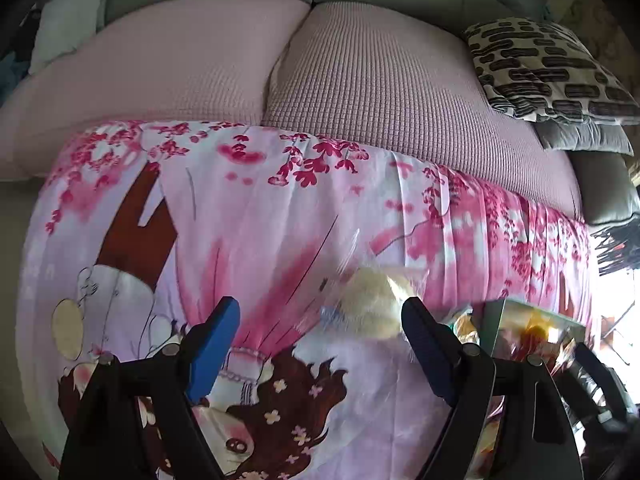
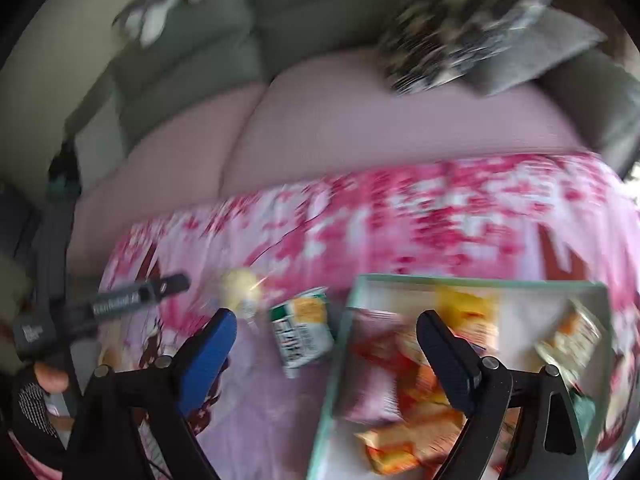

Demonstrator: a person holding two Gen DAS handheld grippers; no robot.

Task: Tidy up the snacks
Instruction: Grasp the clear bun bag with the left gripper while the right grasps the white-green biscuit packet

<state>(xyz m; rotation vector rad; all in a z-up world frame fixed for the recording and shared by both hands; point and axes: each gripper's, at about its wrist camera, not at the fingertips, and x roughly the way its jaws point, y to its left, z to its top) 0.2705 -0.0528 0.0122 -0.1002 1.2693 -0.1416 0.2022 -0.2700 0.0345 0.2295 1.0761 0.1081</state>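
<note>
A pale bun in clear wrapping (image 1: 372, 300) lies on the pink printed cloth (image 1: 248, 216), just ahead of my open left gripper (image 1: 320, 320), close to its right finger. In the right wrist view the bun (image 2: 240, 286) lies left of a green-and-white snack packet (image 2: 302, 330). A glass-walled box (image 2: 476, 280) holds several orange and red snack packets (image 2: 420, 416). My right gripper (image 2: 326, 334) is open and empty, its right finger over the box, its left finger over the cloth. The left gripper's body (image 2: 100, 308) shows at the left edge. This view is blurred.
The cloth covers a low table in front of a sofa with pink seat covers (image 1: 360, 80) and grey backs. A black-and-white patterned cushion (image 1: 544, 64) rests on a grey cushion (image 1: 584, 136) at the sofa's right end. The box's corner (image 1: 504, 308) shows right of the left gripper.
</note>
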